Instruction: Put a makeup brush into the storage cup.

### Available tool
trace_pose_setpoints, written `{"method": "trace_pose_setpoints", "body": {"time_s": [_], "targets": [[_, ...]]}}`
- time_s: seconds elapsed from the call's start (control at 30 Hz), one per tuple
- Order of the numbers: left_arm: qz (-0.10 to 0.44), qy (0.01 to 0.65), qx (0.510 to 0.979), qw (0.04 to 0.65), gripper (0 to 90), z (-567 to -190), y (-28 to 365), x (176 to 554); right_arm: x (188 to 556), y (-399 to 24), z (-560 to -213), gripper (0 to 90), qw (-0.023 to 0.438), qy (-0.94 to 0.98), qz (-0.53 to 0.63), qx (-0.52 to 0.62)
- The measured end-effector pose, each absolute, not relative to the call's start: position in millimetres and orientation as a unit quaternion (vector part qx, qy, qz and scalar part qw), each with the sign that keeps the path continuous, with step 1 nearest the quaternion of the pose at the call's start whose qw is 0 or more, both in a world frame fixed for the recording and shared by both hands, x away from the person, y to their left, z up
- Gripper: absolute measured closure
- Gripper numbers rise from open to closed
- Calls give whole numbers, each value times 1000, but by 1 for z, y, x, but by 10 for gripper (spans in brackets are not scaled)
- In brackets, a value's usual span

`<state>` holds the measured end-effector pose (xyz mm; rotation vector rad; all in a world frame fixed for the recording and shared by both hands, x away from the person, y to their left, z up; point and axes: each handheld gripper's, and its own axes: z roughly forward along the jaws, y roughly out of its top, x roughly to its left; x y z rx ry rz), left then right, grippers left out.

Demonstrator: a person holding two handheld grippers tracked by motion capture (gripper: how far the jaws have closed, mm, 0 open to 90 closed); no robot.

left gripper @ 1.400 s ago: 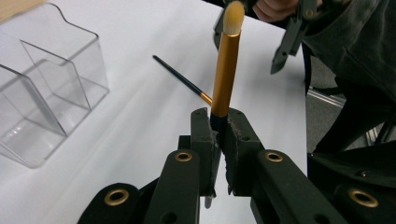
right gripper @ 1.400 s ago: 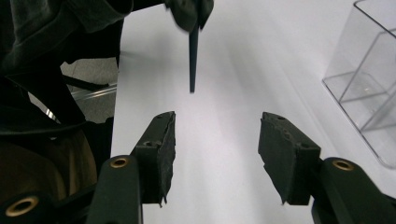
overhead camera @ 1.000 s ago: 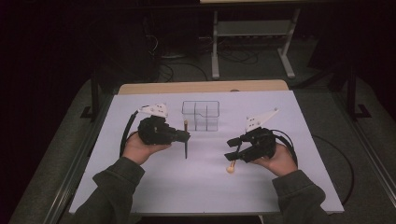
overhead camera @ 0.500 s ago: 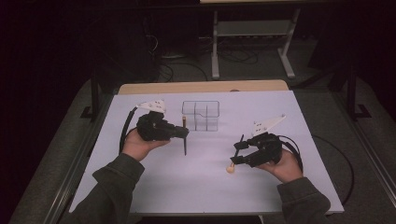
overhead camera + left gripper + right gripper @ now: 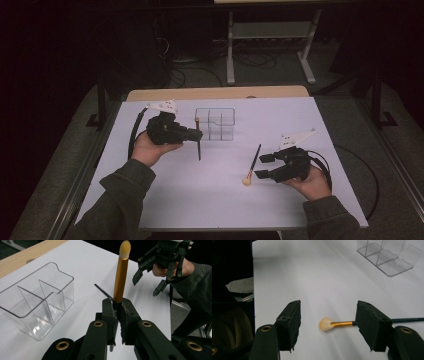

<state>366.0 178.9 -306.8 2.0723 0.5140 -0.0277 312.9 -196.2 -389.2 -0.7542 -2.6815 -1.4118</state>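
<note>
A: Where is the left hand-held gripper (image 5: pixel 196 135) now?

B: It sits at the left of the white tabletop (image 5: pixel 165 200), just left of the clear organizer (image 5: pixel 215 123). Its jaws are closed tight on a makeup brush (image 5: pixel 121 275). In the left gripper view the gold ferrule rises straight out of the pads, with the pale bristles on top.

A: Any change from a second ago?

B: Yes. The left hand-held gripper has moved up and toward the organizer, carrying the brush along. In the high view the brush's dark handle hangs below the jaws and the bristle end stands beside the organizer's left wall.

A: And the right hand-held gripper (image 5: pixel 263 166)?

B: It has pulled back to the right and toward the person. A second ago it hovered close over the second brush (image 5: pixel 252 165); now that brush lies clear on the tabletop just left of the jaws, and its place hasn't changed. The jaws stand wide apart and hold nothing.

A: How does the second brush lie?

B: Flat, with the rounded pale head nearest the person and the thin dark handle running away toward the organizer. In the right gripper view the head shows between the two spread pads (image 5: pixel 289 322), down on the tabletop, touching neither.

A: The organizer?

B: Empty, upright, with dividers inside, at the middle far part of the sheet, in the same spot as before.
</note>
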Motion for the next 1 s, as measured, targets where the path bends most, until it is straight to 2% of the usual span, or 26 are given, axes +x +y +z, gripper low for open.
{"method": "trace_pose_setpoints", "body": {"time_s": [0.4, 1.0], "targets": [[10, 219, 845, 488, 833, -288, 172, 382, 309, -211, -397, 340, 0, -859, -443, -256], [27, 266, 820, 506, 833, -273, 176, 419, 308, -219, -399, 336, -6, -853, -451, -262]]}}
